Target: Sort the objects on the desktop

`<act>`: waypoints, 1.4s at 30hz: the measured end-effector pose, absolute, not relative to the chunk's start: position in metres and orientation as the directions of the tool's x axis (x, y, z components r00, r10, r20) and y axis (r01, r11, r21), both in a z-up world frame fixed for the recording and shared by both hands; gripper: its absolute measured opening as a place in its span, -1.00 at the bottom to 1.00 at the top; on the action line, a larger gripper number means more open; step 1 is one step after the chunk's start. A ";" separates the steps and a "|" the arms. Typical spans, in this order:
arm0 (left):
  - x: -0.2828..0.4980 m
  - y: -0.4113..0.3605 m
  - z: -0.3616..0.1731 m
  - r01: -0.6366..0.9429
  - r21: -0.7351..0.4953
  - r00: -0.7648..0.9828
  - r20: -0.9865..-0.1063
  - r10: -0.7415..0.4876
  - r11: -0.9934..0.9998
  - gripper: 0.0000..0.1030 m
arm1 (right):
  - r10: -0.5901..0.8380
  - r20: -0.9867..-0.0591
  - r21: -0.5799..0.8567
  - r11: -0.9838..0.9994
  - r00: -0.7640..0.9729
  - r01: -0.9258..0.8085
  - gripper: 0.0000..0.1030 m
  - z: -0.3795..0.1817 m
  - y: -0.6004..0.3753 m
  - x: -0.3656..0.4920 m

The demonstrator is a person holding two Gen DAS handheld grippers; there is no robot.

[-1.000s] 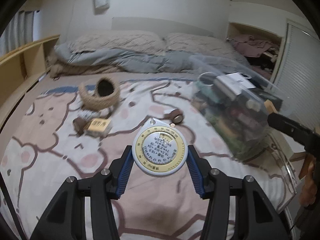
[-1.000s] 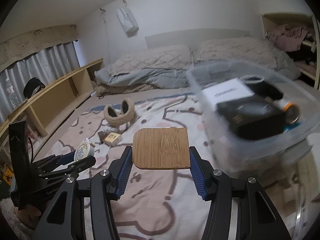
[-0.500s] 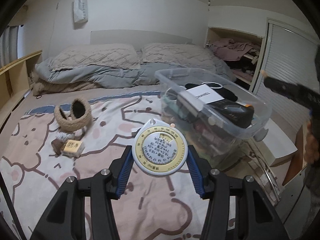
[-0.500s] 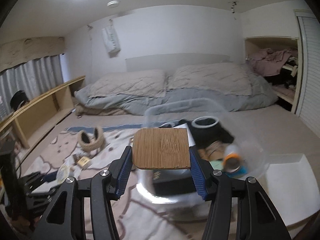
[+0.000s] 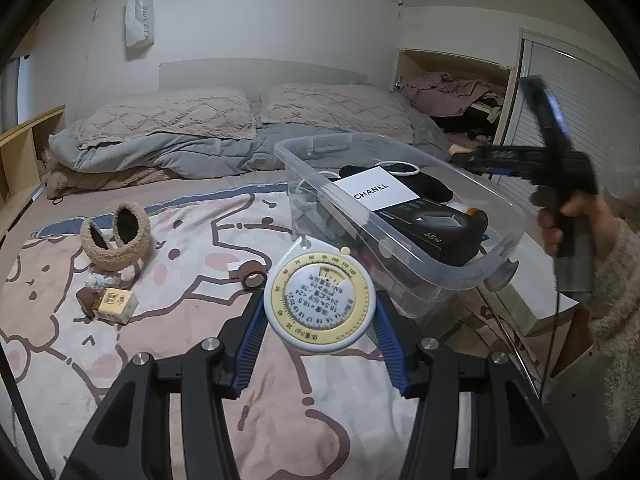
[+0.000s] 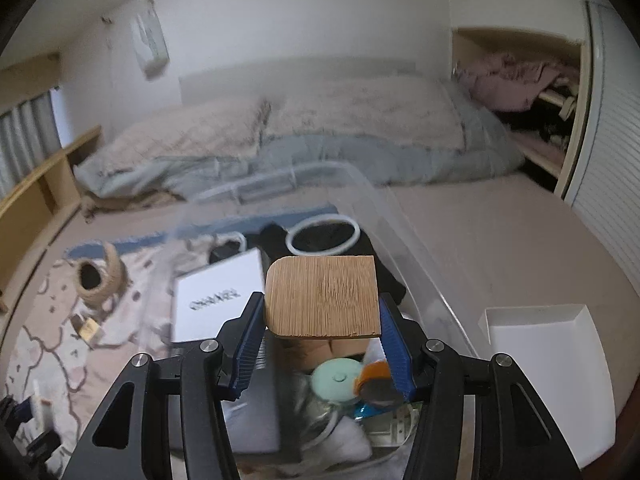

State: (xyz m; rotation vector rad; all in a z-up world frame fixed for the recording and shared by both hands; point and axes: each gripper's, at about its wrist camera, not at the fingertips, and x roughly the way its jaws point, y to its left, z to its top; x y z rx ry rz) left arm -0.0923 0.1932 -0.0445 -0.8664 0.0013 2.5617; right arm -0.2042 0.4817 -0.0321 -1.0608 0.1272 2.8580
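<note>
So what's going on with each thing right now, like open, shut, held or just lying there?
Left gripper: shut on the round tape measure.
Right gripper: shut on the bamboo coaster, above the bin.
Clear plastic bin: open, no lid, full of things.
Tape roll: lying loose on the blanket.
Small yellow box: lying on the blanket.
White tray: empty.

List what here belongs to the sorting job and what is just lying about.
In the job:
- dial disc, held in left tongs
- bamboo tile, held in right tongs
- clear bin
- fuzzy earmuffs, tape roll, small box, all loose on the blanket

Lying about:
- pillows
- white tray
</note>
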 end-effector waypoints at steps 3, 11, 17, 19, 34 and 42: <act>-0.097 0.196 -0.046 -0.402 -0.134 -0.706 -0.584 0.400 -0.906 0.02 | 0.054 -0.686 0.051 -0.991 -0.726 -0.121 0.08 -0.043 0.487 -0.214; -0.114 0.205 -0.045 -0.402 -0.146 -0.697 -0.591 0.406 -0.904 0.02 | -0.007 -0.721 0.097 -0.991 -0.693 -0.091 0.08 -0.058 0.494 -0.228; -0.124 0.217 -0.043 -0.416 -0.172 -0.685 -0.587 0.432 -0.893 0.02 | -0.023 -0.709 0.109 -0.991 -0.704 -0.077 0.08 -0.049 0.498 -0.222; -0.127 0.223 -0.041 -0.424 -0.180 -0.680 -0.585 0.443 -0.888 0.02 | -0.030 -0.714 0.107 -0.992 -0.700 -0.066 0.08 -0.046 0.499 -0.218; -0.163 0.289 -0.012 -0.512 -0.214 -0.634 -0.560 0.534 -0.832 0.02 | -0.050 -0.702 0.040 -0.999 -0.711 0.031 0.08 -0.023 0.505 -0.166; -0.183 0.334 -0.002 -0.551 -0.176 -0.614 -0.577 0.539 -0.816 0.02 | -0.090 -0.701 0.051 -0.996 -0.707 0.077 0.08 -0.031 0.506 -0.146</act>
